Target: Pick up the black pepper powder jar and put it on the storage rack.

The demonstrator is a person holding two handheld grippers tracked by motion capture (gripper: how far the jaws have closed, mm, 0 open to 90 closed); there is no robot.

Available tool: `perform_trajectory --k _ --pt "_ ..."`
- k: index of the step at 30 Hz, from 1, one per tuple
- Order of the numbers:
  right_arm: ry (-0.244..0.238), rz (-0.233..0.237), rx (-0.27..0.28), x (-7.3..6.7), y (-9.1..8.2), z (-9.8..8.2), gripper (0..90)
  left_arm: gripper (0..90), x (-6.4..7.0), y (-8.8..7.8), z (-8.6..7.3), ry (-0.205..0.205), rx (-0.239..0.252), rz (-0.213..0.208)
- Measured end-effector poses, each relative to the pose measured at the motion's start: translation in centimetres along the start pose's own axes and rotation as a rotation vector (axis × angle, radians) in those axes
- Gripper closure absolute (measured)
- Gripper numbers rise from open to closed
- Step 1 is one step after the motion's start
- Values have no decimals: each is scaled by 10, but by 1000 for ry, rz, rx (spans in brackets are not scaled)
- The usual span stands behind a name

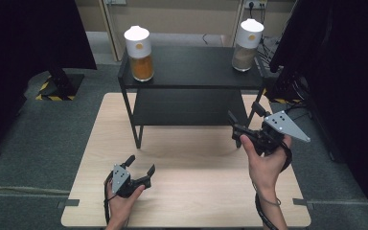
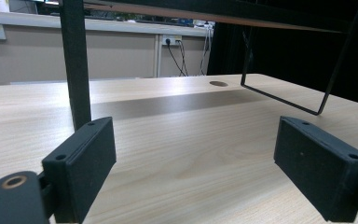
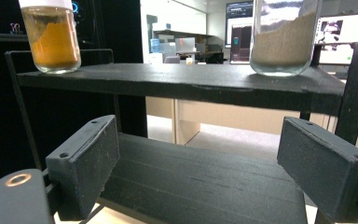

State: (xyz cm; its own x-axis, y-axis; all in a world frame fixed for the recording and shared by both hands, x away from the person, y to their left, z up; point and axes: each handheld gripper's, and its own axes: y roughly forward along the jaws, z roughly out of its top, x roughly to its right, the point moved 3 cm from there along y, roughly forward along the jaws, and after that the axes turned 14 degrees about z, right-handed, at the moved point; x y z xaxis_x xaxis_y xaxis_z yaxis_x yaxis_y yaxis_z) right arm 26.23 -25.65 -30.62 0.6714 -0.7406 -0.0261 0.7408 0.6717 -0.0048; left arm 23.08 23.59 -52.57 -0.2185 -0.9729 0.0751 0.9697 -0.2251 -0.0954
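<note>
Plainly, the right gripper (image 1: pixel 235 125) is heading for the glass jar of pale beige powder with a white cap (image 1: pixel 247 45), which is standing at about one o'clock on the top board of the black two-tier metal rack (image 1: pixel 191 67). The gripper's jaws are standing wide apart with nothing between them, raised near the rack's right front leg at about four o'clock from the rack's middle. To do this well, I judge it should be rising above the top board's front edge before going in, then closing low on the glass body rather than on the cap.

The left gripper (image 1: pixel 139 165) is resting low over the light wooden table (image 1: pixel 196 196) at about seven o'clock, its jaws likewise apart and empty.

The glass jar of orange powder with a white cap (image 1: pixel 139 48) is standing at eleven o'clock on the top board.

The right gripper view is showing both jars from below the caps, the beige one (image 3: pixel 284 39) nearer its right jaw, and the shelf edge (image 3: pixel 177 84) standing in the way. The high view alone is giving the caps and the gap between hand and rack. The left gripper view is showing a round hole in the tabletop (image 2: pixel 218 83).
</note>
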Motion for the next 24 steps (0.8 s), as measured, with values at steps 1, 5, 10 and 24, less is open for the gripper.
perform_trajectory --k 1,5,10,24 --pt "2 0 -1 0 -1 -1 130 123 0 0 0 0 0 0" --pt "8 1 -6 -1 -3 -5 130 123 0 0 0 -1 0 0" --pt "11 5 -16 -2 -5 -9 130 123 0 0 0 -1 1 0" --pt "33 10 -59 -2 -13 -29 130 122 0 0 0 0 -1 1"
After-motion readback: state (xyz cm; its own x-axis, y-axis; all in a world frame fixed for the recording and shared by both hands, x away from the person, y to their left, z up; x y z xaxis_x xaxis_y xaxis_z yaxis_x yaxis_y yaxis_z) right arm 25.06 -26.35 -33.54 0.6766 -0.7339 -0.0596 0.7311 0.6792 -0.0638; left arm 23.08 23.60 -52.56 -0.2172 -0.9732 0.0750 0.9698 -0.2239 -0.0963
